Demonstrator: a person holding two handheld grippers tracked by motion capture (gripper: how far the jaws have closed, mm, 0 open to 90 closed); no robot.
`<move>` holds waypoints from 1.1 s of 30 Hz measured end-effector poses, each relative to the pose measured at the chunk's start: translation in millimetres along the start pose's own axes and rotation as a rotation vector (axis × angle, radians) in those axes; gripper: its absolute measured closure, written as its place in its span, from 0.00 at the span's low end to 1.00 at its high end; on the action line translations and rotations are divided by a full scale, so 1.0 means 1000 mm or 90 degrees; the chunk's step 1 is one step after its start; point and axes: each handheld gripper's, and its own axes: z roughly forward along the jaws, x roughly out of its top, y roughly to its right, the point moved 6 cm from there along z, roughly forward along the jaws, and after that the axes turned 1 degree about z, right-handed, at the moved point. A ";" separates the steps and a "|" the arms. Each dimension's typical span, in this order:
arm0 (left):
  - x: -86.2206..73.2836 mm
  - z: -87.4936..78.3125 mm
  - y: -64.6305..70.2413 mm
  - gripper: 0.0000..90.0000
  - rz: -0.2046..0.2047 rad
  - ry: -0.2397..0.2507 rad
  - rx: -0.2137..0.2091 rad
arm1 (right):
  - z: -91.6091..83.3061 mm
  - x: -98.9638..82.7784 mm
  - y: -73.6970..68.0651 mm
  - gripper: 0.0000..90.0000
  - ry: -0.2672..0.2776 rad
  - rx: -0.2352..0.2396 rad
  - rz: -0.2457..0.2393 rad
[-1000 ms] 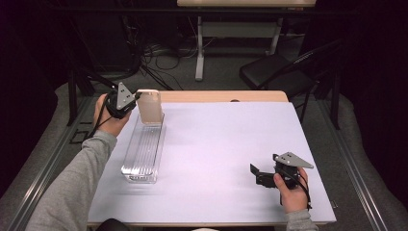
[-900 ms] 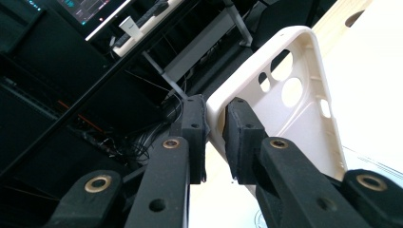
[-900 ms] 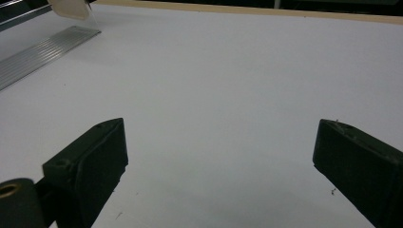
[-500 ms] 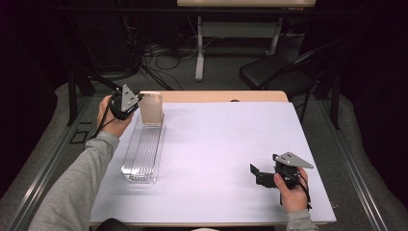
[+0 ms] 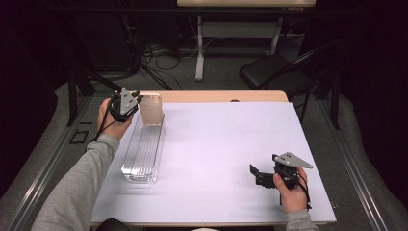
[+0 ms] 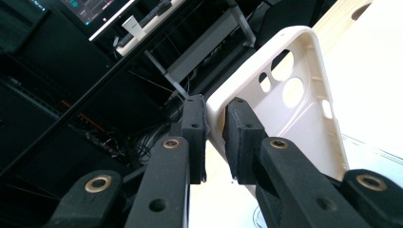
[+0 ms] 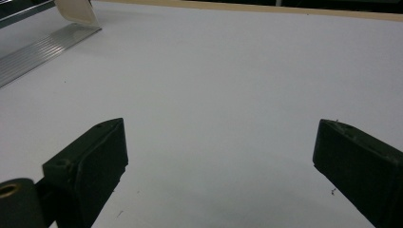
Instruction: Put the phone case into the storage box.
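Cream phone case, light and bendy, pinched at its side rim by left gripper; right gripper wide, idle.

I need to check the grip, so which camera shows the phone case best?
The left gripper view: the phone case is close, its camera cutouts clear, its edge pinched by the left gripper. The high view shows it small, upright over the clear tray. The right gripper view catches just a corner.
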 end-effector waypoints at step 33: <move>-0.015 0.006 -0.005 0.86 -0.022 -0.003 0.007 | 0.002 -0.002 -0.002 0.04 -0.004 0.002 -0.001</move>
